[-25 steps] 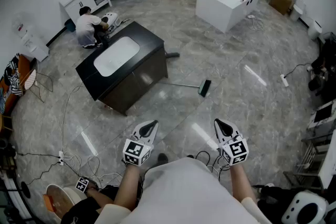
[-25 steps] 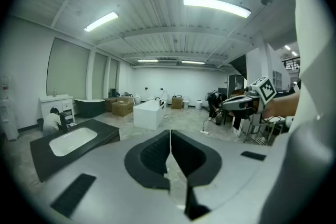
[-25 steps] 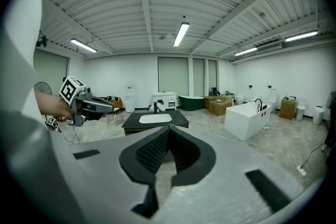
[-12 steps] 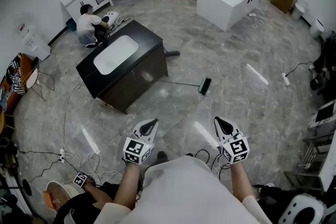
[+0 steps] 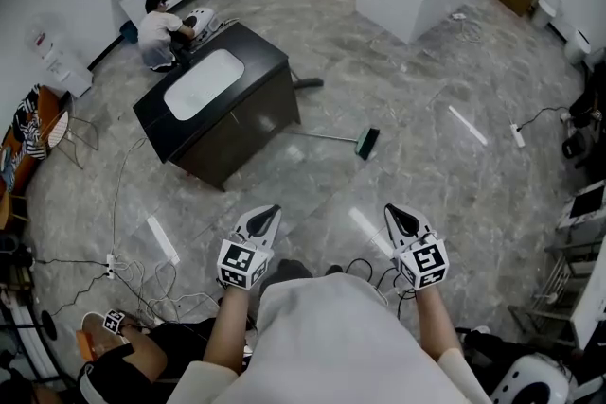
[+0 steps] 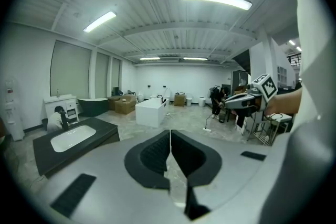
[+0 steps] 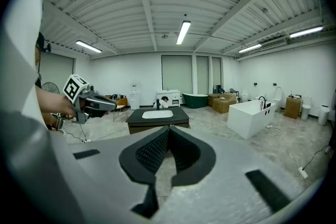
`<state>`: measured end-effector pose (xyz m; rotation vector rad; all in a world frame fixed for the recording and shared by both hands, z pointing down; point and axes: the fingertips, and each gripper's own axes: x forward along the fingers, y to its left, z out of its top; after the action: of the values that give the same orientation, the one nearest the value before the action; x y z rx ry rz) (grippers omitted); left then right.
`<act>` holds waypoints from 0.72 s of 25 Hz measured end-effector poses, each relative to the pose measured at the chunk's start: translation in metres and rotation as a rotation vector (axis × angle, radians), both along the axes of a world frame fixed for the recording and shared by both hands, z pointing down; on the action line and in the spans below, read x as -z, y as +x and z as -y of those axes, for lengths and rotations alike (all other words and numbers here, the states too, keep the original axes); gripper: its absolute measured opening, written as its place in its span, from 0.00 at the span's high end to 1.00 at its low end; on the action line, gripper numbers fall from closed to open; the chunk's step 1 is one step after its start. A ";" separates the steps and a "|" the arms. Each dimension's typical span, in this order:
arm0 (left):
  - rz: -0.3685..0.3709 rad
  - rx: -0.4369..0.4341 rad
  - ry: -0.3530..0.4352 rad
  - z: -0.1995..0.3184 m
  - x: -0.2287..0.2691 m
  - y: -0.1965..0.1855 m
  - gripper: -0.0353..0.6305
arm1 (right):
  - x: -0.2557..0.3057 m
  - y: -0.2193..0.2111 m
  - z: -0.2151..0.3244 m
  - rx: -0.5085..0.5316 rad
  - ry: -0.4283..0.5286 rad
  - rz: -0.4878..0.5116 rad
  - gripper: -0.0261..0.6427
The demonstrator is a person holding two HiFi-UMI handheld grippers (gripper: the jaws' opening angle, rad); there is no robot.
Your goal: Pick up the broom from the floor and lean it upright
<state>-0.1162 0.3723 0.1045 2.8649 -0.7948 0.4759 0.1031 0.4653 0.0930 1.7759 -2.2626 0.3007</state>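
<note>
While the broom [image 5: 331,137] is lying flat on the grey floor [image 5: 426,175], well ahead of my fingers [image 6: 155,153] and roughly midway between the two pairs, nothing of the task is showing as done. I am holding my left gripper [image 5: 272,212] and right gripper [image 5: 394,212] out in front, both pressing closed on nothing. Reaching, grasping, lifting and leaning are all waiting. The broom is looking slim: a thin pale handle pointing toward the dark cabinet [image 5: 256,123], a small dark green head at its right end.
</note>
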 end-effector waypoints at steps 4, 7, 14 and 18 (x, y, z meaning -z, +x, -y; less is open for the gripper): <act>0.000 0.003 -0.008 -0.004 -0.006 0.007 0.93 | -0.008 0.005 -0.002 0.005 -0.021 0.003 0.96; 0.001 -0.002 -0.015 -0.002 -0.010 0.012 0.93 | -0.014 0.007 0.000 0.006 -0.033 0.005 0.96; -0.003 -0.023 -0.038 0.028 -0.024 0.020 0.93 | -0.026 0.008 0.029 0.006 -0.061 -0.004 0.96; -0.004 -0.041 -0.058 0.063 -0.036 0.025 0.93 | -0.034 0.014 0.062 -0.012 -0.083 -0.016 0.96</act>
<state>-0.0912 0.3091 0.1405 2.8332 -0.7108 0.4902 0.1168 0.4036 0.1265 1.7447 -2.1960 0.3764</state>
